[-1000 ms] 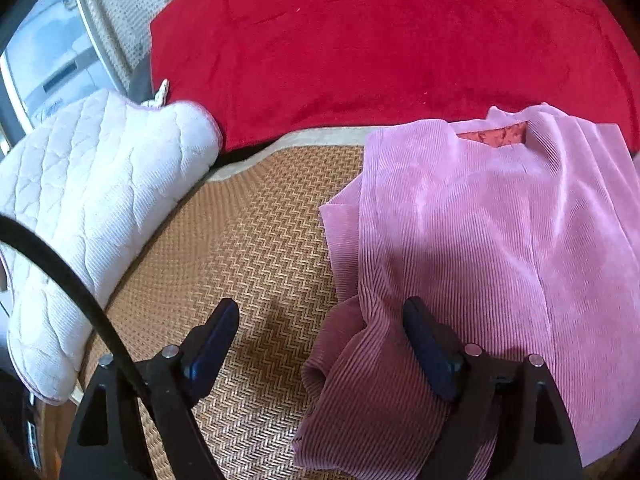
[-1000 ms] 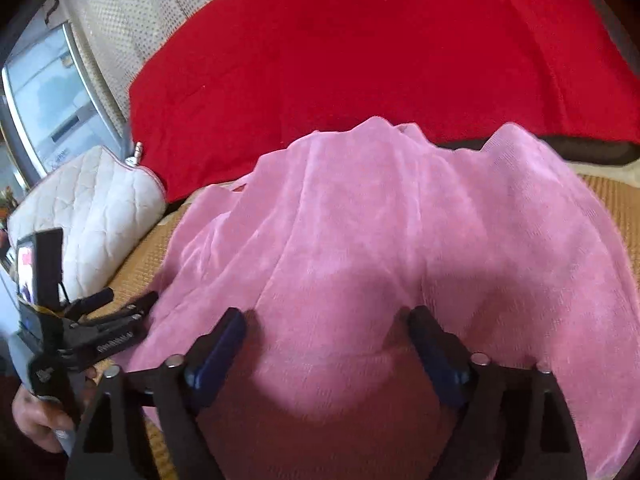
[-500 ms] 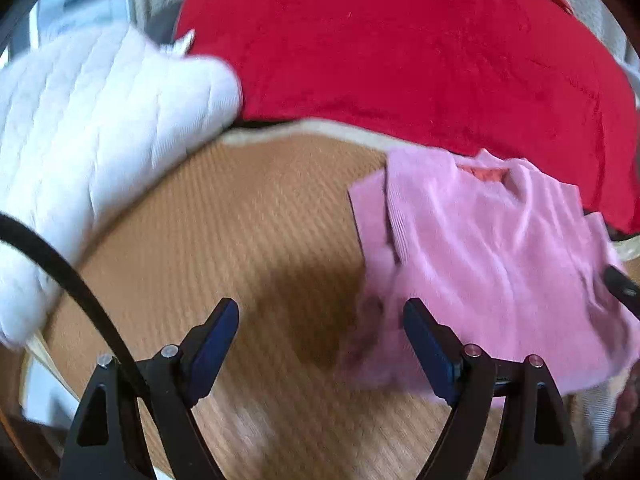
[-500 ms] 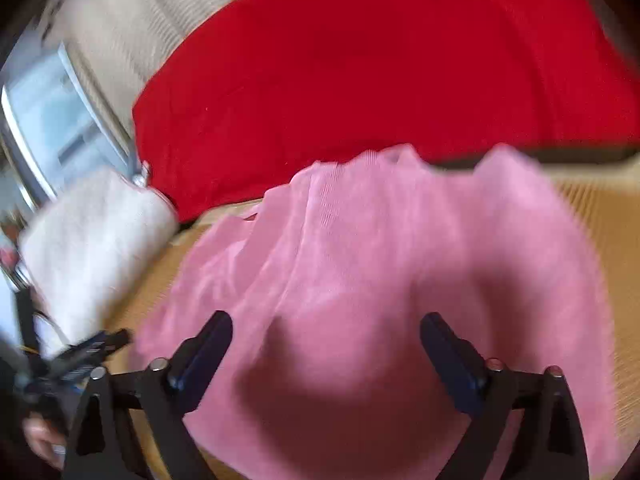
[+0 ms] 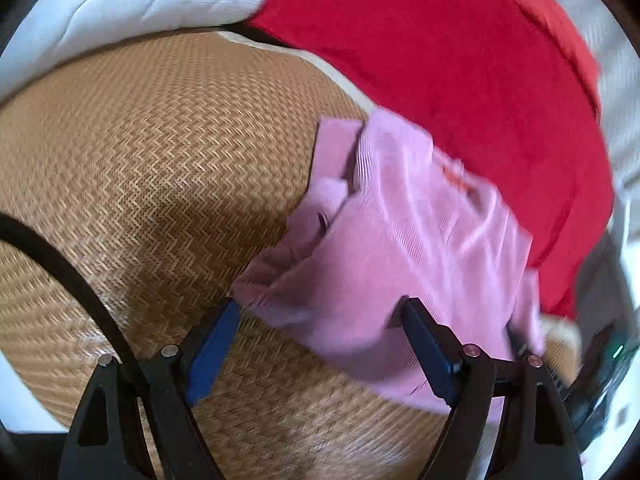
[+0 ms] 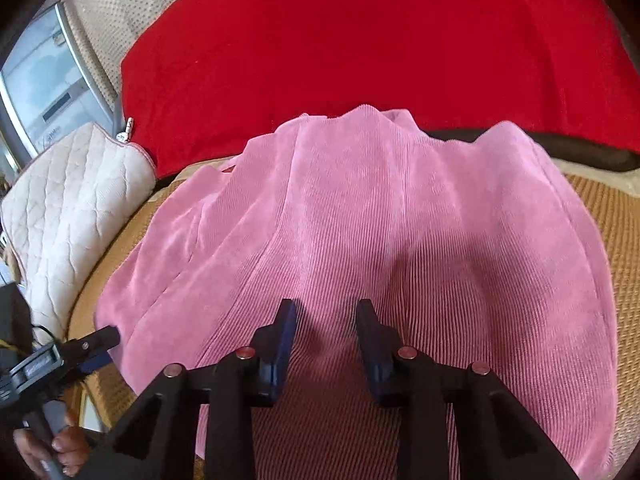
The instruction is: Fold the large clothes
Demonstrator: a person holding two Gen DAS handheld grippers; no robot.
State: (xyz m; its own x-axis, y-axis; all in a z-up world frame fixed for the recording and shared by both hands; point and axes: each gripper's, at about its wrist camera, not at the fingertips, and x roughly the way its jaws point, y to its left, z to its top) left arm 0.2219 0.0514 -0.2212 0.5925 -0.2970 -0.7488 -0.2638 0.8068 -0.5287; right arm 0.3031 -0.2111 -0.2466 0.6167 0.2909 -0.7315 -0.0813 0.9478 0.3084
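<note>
The right gripper (image 6: 326, 322), wide apart a second ago, is narrowing its jaws over the pink corduroy garment (image 6: 360, 220) lying beneath them on the woven mat (image 5: 140, 152). The left gripper (image 5: 320, 324) is hovering with jaws spread, the garment's near edge between them, suggesting a fold is starting.

Pink ribbed garment (image 6: 360, 220), tan herringbone mat (image 5: 152, 152), red blanket (image 6: 360, 40), white quilted cushion (image 6: 68, 200)

Ahead of the right gripper (image 6: 326, 320) the garment (image 6: 360, 220) lies on the woven mat (image 6: 600, 216); blanket (image 6: 360, 40) behind it, quilted cushion (image 6: 68, 200) left, left gripper (image 6: 100, 342) at its left edge.
</note>
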